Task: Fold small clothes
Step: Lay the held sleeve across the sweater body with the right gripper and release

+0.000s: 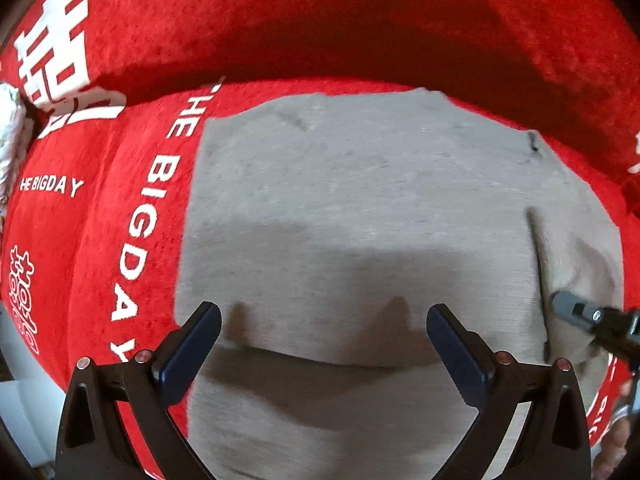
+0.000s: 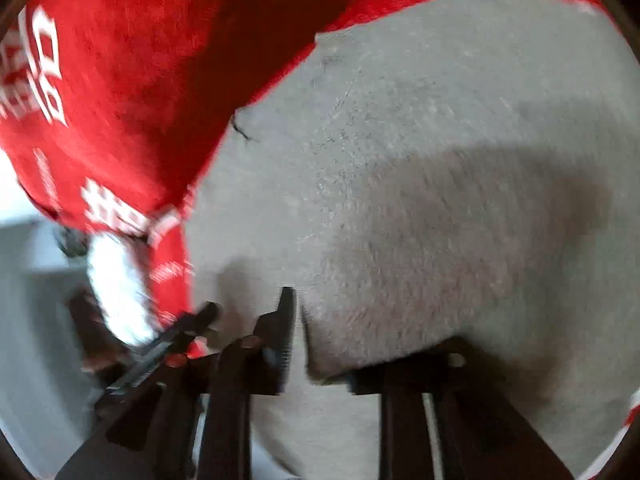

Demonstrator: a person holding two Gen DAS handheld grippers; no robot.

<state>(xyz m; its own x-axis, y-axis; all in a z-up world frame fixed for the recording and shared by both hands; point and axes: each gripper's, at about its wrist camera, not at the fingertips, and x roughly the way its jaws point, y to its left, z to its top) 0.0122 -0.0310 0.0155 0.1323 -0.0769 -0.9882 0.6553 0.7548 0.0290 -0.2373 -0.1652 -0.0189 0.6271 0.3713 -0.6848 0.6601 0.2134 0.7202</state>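
A grey knit garment (image 1: 360, 208) lies flat on a red plush cover (image 1: 120, 208) with white lettering. My left gripper (image 1: 324, 332) is open and empty, its fingers spread over the garment's near part, just above a fold line. In the left wrist view the right gripper (image 1: 592, 316) shows at the garment's right edge. In the right wrist view the garment (image 2: 420, 160) fills the frame, and my right gripper (image 2: 300, 328) is shut on a lifted fold of it; the view is blurred.
The red cover rises into a backrest (image 1: 320, 20) behind the garment. White floor or furniture (image 2: 24, 300) shows past the cover's edge, and something white (image 1: 8, 132) lies at the far left.
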